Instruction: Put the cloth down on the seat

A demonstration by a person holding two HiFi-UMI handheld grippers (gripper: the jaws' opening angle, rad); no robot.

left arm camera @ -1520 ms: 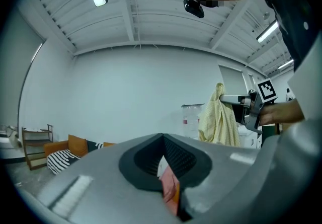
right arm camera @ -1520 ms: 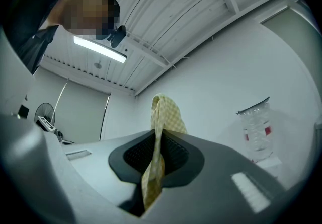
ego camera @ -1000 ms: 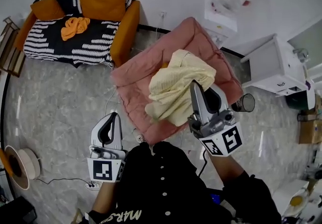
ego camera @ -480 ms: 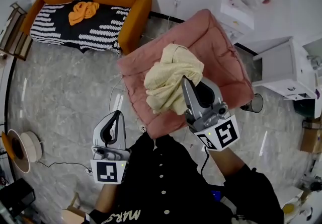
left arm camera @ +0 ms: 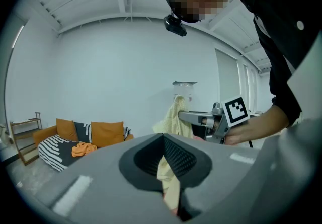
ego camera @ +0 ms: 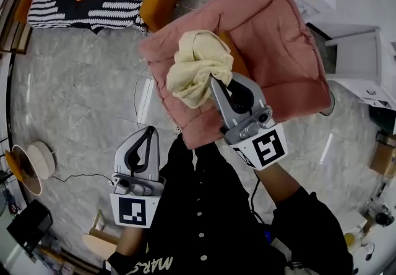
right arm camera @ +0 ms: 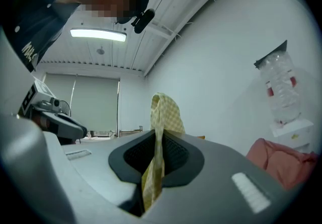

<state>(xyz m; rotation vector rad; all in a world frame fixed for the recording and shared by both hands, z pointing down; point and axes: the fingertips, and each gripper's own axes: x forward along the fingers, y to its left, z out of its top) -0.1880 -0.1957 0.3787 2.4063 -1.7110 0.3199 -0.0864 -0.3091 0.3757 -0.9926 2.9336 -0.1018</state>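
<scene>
Right gripper jaws clamp the cloth above the seat; left gripper jaws together

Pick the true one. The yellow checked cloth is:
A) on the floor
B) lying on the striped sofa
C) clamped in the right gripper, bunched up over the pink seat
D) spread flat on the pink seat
C: the right gripper is shut on the yellow checked cloth, which hangs bunched from its jaws over the pink seat, not laid out on it.
</scene>
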